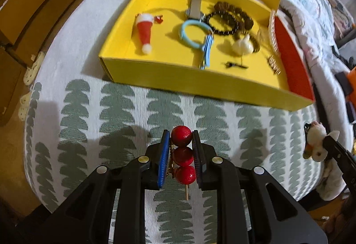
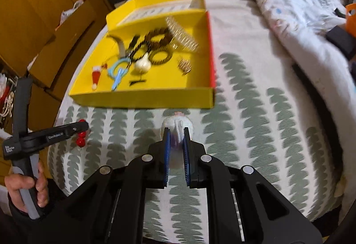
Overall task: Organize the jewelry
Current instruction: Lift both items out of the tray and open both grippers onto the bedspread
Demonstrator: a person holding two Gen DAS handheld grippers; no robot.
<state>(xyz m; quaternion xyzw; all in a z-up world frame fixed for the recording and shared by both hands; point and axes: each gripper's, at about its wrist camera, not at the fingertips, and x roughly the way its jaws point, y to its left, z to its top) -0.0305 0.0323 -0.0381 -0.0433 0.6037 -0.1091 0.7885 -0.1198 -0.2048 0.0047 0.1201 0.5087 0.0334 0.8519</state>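
1. The left claw [image 1: 182, 140] is clamped on a hair clip of three red balls [image 1: 182, 155]; the balls sit in a row between its fingers, and a thin wooden stick pokes out below the lowest ball.
2. The right claw [image 2: 177, 132] is closed tight on a white fluffy hair clip [image 2: 176, 125], which bulges out just past the fingertips.
3. Both claws hang over the patterned bedspread [image 1: 124, 114], on the near side of the yellow box [image 1: 195, 79] and apart from it.
4. Inside the box lie a Santa hat clip [image 1: 144, 30], a blue hair tie [image 1: 194, 34], dark bead bracelets [image 1: 231, 19], a white ornament [image 1: 242, 45] and a comb [image 2: 182, 34].
5. The person's left hand [image 2: 26, 190] grips the left claw's handle.
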